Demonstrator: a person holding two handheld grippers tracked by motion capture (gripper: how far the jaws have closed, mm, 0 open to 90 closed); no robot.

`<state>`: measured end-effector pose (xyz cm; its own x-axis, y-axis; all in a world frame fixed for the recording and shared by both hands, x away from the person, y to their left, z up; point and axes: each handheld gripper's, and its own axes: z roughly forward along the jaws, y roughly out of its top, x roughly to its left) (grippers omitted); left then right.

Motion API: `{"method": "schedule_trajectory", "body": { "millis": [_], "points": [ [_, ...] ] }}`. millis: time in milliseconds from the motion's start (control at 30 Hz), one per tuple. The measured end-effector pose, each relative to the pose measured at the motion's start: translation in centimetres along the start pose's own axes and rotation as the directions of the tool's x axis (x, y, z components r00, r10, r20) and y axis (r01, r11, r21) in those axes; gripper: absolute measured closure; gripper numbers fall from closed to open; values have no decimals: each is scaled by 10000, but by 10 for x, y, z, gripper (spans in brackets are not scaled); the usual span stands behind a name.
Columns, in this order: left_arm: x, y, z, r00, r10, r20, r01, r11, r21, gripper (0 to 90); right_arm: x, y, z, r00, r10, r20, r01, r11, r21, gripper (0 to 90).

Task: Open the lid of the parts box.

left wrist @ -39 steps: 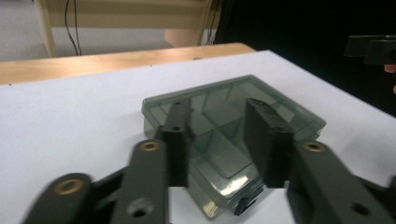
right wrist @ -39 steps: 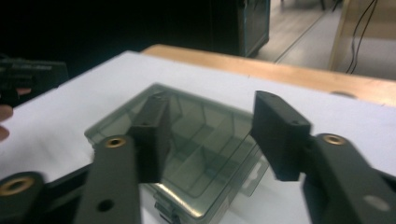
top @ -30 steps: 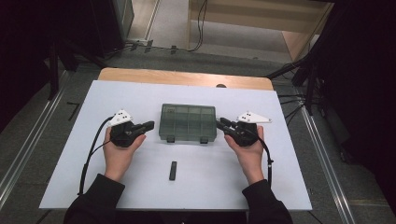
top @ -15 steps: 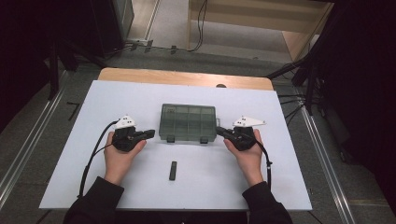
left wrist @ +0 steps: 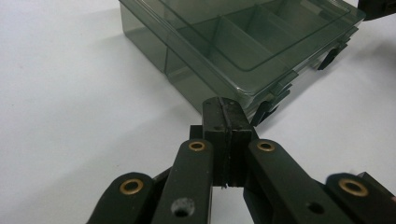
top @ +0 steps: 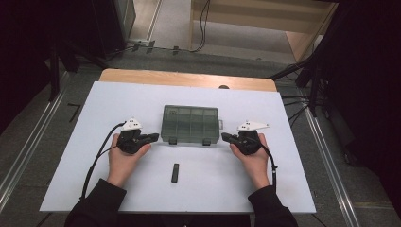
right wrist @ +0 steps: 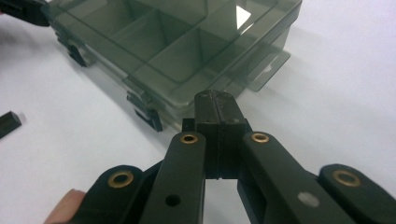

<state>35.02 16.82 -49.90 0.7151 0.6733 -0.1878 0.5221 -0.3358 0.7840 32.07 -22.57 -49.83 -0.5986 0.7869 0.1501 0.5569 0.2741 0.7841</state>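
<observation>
Flanking the translucent smoke-grey plastic compartment box (top: 190, 124), closed and lying mid-table on the white tabletop (top: 85, 142), my left gripper (top: 154, 137) and right gripper (top: 225, 137) both point at its near corners. Each has its jaws clenched on nothing. A small black rectangular block (top: 175, 172) lies nearer me, apart from the box.

High view sat above the near edge of the desk (top: 94, 142), looked forward and down, took in the whole top plus floor beyond. Left gripper view rode low, right up close, aimed along its jaws at one near corner of the compartment box (left wrist: 233, 51). Right gripper view did the same at the other near corner. All three shared that box, also the white desktop around it.
</observation>
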Motion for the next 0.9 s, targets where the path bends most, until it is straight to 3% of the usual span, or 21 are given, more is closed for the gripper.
{"method": "schedule_trajectory", "body": {
  "millis": [300, 900],
  "points": [
    [-3, -1, 2, 10000, 45, -1, -45, 10000, 19, 889, 4, -4, 3, 9989, -442, -142, 448, 9979, 458, 875],
    [-3, -1, 1, 9999, 87, 77, -86, 10000, -49, 890, 6, -6, 8, 9980, -620, -75, 624, 9953, 739, 874]
  ]
}}
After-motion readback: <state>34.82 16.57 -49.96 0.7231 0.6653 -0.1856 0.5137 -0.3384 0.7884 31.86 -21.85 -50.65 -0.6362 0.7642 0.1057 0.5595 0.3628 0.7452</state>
